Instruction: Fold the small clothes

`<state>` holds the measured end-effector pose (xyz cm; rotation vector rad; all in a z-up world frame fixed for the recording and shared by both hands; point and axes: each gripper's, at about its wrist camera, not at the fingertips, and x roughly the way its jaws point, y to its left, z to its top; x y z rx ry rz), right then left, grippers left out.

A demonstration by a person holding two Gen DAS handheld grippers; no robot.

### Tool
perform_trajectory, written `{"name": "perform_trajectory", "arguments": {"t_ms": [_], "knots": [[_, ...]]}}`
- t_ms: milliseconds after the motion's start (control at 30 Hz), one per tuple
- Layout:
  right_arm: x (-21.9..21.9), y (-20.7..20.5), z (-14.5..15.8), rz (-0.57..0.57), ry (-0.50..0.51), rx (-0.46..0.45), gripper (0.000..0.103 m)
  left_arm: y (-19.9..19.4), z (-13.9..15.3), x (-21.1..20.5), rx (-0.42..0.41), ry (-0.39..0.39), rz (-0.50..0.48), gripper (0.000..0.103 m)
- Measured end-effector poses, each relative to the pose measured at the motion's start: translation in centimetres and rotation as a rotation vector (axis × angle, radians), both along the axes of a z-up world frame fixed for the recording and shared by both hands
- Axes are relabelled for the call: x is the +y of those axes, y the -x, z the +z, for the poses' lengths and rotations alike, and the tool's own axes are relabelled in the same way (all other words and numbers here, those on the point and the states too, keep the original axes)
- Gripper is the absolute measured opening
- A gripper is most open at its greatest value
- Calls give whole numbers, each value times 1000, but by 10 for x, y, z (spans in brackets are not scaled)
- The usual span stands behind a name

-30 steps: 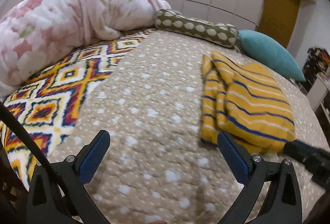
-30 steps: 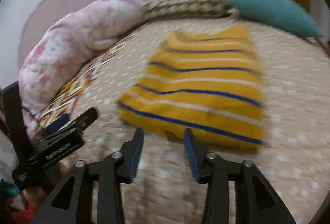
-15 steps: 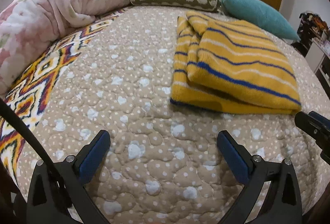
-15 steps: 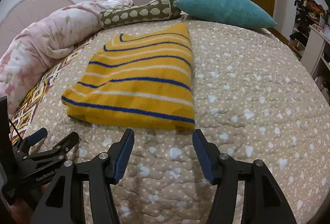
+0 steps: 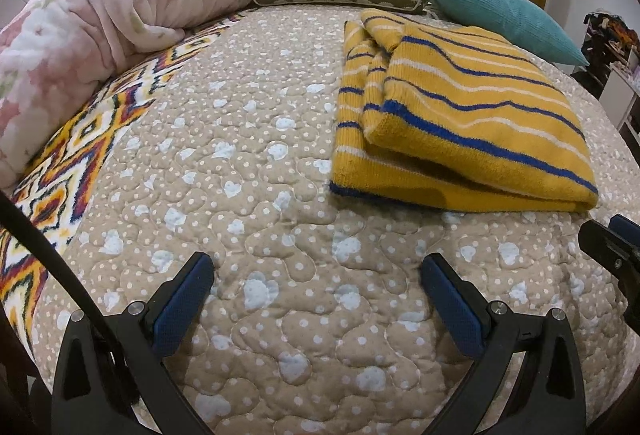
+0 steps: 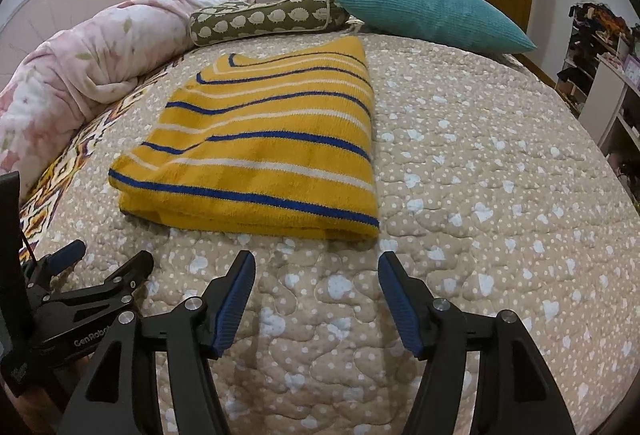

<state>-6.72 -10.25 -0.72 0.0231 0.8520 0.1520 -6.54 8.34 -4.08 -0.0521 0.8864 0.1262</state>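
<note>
Both of our grippers have come lower and closer to the bed since a second ago, and the blur in the right view is gone.

Our left gripper (image 5: 316,275) stands wide open with nothing between its blue pads; only the beige dotted quilt (image 5: 248,171) lies under it. To the left of its jaws we see the zigzag patterned blanket (image 5: 80,139) and the pink floral duvet (image 5: 92,31). The folded yellow striped sweater (image 5: 460,123) lies ahead and to the right of these jaws, apart from them.

Our right gripper (image 6: 316,275) is opening, with nothing between its pads. The sweater (image 6: 264,151) lies flat on the quilt just ahead of its jaws, slightly to their left, not touching. On the left gripper's body (image 6: 80,315), left of the right jaws, we read "GenRobot", the end partly hidden. Far ahead are the olive bolster with a hedgehog print (image 6: 264,19) and the teal pillow (image 6: 432,15).
</note>
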Motion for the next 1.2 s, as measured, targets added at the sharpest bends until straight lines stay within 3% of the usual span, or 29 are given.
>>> {"name": "perform_trajectory", "arguments": {"t_ms": [433,867,1200], "knots": [[3,2,-2,-30,57,-5,71,-2,1,7,-2,36,-18,103],[-1,5,2,-53,87,-24,72,16,23,-1,-116,78,-32,103],[-5,3,1,-77,97,-7,73,11,14,-7,-56,55,-30,103]]}}
